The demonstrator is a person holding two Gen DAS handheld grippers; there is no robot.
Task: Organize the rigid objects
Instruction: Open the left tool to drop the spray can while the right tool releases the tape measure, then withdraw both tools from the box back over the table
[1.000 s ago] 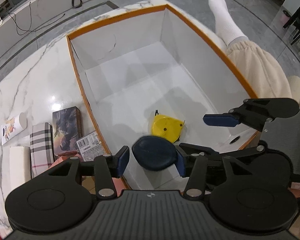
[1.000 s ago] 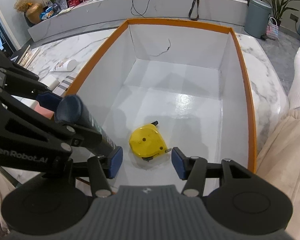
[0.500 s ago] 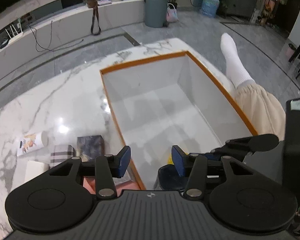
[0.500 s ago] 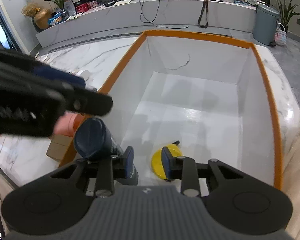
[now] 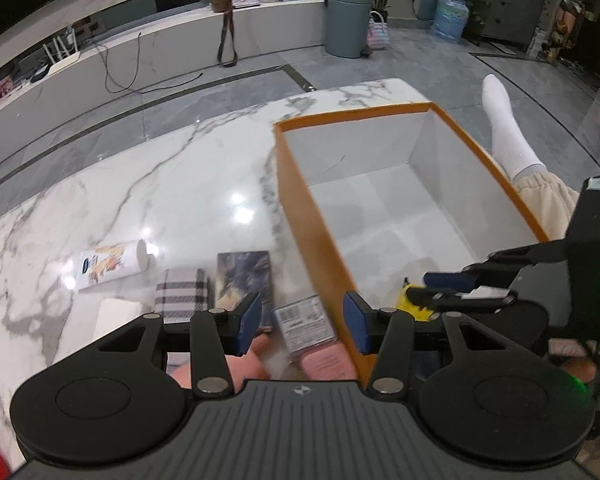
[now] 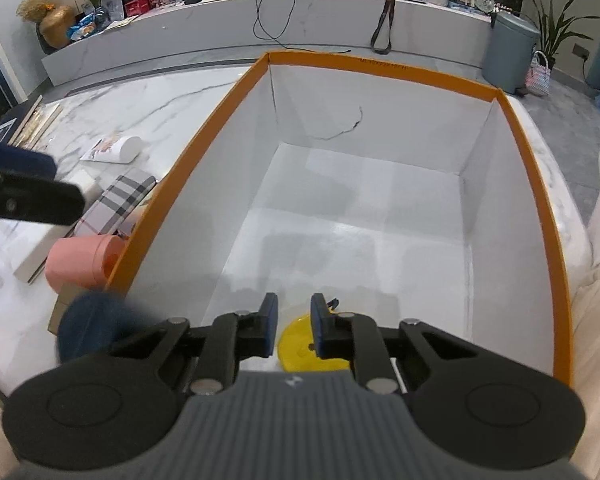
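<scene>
The left wrist view looks over the marble worktop (image 5: 148, 184) beside the orange-rimmed box (image 5: 320, 236). It shows a lying white tube with a printed label (image 5: 112, 266), a plaid case (image 5: 182, 294), a dark printed box (image 5: 242, 276), a barcoded packet (image 5: 304, 322) and pink objects (image 5: 328, 362) under the left tool (image 5: 300, 322).

The right wrist view looks down into the box (image 6: 204, 148). It shows the white interior, a crack-like mark on the far wall, the yellow tape measure (image 6: 300, 352) on the floor at the near end, and a blurred dark blue rounded object (image 6: 88, 330) at the near left corner; whether it is inside or just outside the rim I cannot tell. That object does not appear in the left wrist view, where only a sliver of the tape measure (image 5: 414, 302) shows.

The left tool is angled down over the box's left wall, its blue pads parted with nothing between them. Its pads appear at the left edge of the right wrist view (image 6: 20, 184).

The right tool (image 6: 294, 330) points steeply down over the tape measure. Its jaws have just been closing and now stand at their narrowest, a slim gap showing between the pads and nothing gripped. In the left wrist view it reaches in from the right (image 5: 456, 290).

A person's trouser leg and white sock (image 5: 508, 132) lie past the box's right side.
</scene>
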